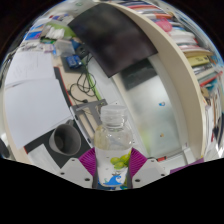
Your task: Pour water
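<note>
Gripper (113, 170): its fingers are closed on the water bottle, one purple pad pressing each side of the lower body.
Water bottle (114, 148): a clear plastic bottle, held between the fingers, roughly upright, its neck pointing away from the camera; a label with green and blue print shows low on the body, between the pads.
Bottle cap (113, 113): pale, seated on the neck.
Tabletop (150, 110): light-coloured, lying beyond and beneath the bottle.
Monitor (112, 38): a large dark screen well beyond the bottle, on the tabletop.
Cables (88, 88): dark cords trailing across the tabletop, between the monitor and the bottle.
Dark stand (68, 140): a black object with a round pale opening, just beside the bottle on its left; what it is cannot be told.
Bookshelves (185, 30): rows of books curving along the far side, well apart from the bottle.
</note>
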{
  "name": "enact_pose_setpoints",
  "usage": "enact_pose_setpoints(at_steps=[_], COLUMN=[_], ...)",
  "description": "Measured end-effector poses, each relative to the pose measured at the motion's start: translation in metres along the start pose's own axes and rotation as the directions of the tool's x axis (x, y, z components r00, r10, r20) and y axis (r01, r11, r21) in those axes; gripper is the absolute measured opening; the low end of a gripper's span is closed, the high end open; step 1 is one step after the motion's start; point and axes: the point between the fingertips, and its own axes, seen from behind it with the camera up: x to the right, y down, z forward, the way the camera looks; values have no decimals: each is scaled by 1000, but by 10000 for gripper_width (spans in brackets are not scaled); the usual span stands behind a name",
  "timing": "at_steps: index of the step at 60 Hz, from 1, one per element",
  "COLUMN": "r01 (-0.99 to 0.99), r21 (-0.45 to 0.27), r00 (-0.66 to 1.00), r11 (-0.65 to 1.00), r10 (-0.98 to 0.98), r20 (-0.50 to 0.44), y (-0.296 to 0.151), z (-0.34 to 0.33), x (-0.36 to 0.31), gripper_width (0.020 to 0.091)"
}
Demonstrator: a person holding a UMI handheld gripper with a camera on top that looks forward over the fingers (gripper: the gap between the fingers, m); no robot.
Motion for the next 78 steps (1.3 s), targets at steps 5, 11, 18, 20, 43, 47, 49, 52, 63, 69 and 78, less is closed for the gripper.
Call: enact_pose_setpoints(at_steps=[5,11,18,20,43,47,49,52,63,69,78], r01=[-184,-395,-679,-742,-892,-897,-893,-879,-881,-881,-901], r21=[33,94,167,169,162,148,145,163,174,159,57], r00=[983,916,731,667,441,433,442,467,458,461,434], r11=[982,914,715,648,423,416,426,449,439,445,431], r10=[185,399,679,740,892,895,891,879,885,883,899], r20=[-10,-28,65,90,101,111,108,96,84,83,62], y=[-1,5,12,17,75,81,85,87,91,92,100], z=[-5,-8,-4,-1,55,60,62,60,60,60,51], x=[11,21,16,13,-43,-53,-59,-60,-60,-61,-78], gripper_width=[394,396,394,394,393,393,393,404,437,495,676])
